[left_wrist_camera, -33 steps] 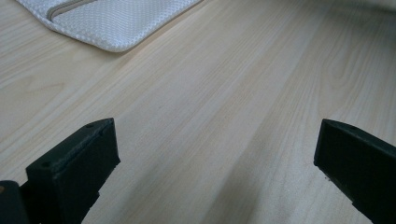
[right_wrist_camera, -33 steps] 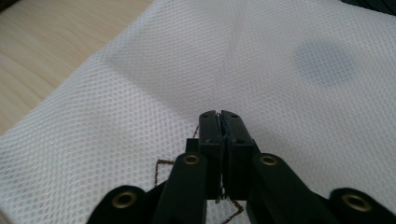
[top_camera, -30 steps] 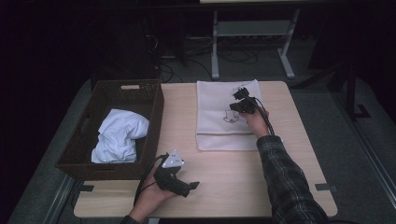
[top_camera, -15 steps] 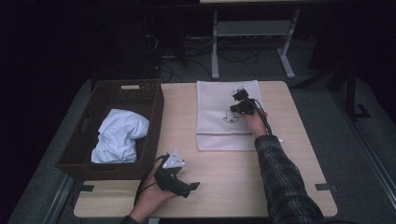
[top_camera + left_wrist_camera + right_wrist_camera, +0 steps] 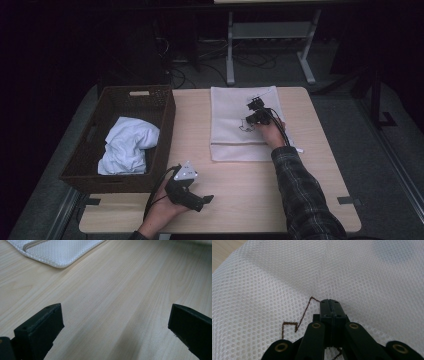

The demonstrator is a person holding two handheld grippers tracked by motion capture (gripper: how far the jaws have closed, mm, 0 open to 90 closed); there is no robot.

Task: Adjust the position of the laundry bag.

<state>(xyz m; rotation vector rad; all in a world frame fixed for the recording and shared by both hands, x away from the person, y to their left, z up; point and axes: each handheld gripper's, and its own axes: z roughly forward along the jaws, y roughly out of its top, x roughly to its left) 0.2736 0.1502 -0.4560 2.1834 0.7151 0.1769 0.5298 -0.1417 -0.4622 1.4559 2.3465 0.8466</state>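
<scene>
High view puts my right gripper [image 5: 256,111] in the upper middle of the frame, on the white mesh laundry bag [image 5: 235,107] lying flat on the bench [image 5: 250,195]. Right gripper view shows the jaws clenched, tips pressed into the mesh beside a brown stitched line [image 5: 303,312]; whether they pinch any fabric I cannot tell. The bag's zipper edge [image 5: 240,143] runs across the frame, nearer me. My left gripper [image 5: 192,192], jaws released, rests lower left on bare wood. The wicker basket [image 5: 167,125] with white cloth [image 5: 127,145] stands left; open bench lies between.
</scene>
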